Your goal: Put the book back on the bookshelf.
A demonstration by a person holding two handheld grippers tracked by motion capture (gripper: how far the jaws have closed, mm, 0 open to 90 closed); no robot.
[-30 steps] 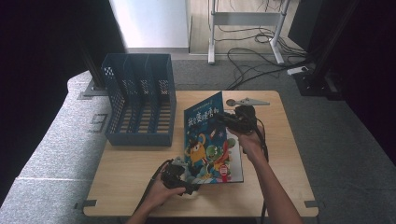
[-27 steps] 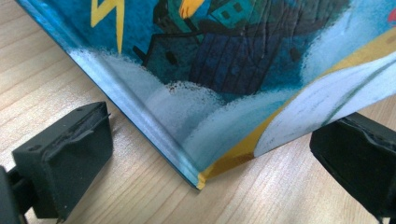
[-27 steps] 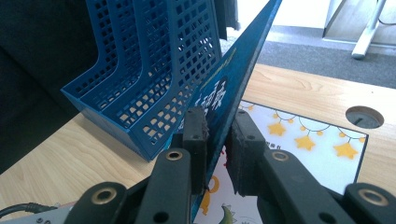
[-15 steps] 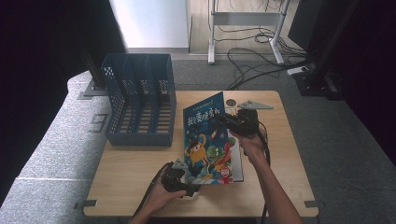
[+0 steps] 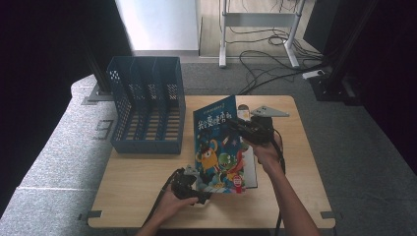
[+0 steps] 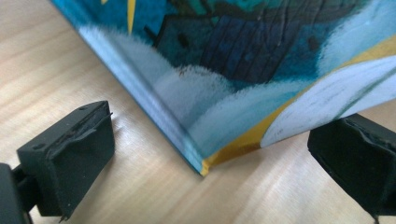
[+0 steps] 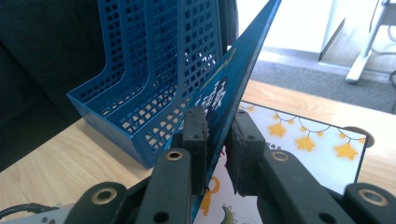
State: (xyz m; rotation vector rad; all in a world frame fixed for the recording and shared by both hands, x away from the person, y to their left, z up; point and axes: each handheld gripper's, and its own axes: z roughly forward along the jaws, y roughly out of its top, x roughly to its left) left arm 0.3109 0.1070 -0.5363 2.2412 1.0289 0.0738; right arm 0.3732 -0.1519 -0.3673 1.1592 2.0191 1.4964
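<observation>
Here the right gripper [image 5: 242, 129] is clamped on the upper edge of the picture book [image 5: 221, 147], tilting it up off the surface [image 5: 142, 182] towards the blue file rack [image 5: 147, 113], while the left gripper [image 6: 205, 154] waits spread wide around the book's lower corner.

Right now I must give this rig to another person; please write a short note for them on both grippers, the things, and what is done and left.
Right gripper: shut on the raised top edge of the blue illustrated picture book.
Left gripper: open, jaws either side of the book's low corner on the light wooden table.
Blue perforated plastic file rack: at the table's left rear.
Done: book tilted up. Left, probably: stand it in the rack.
</observation>
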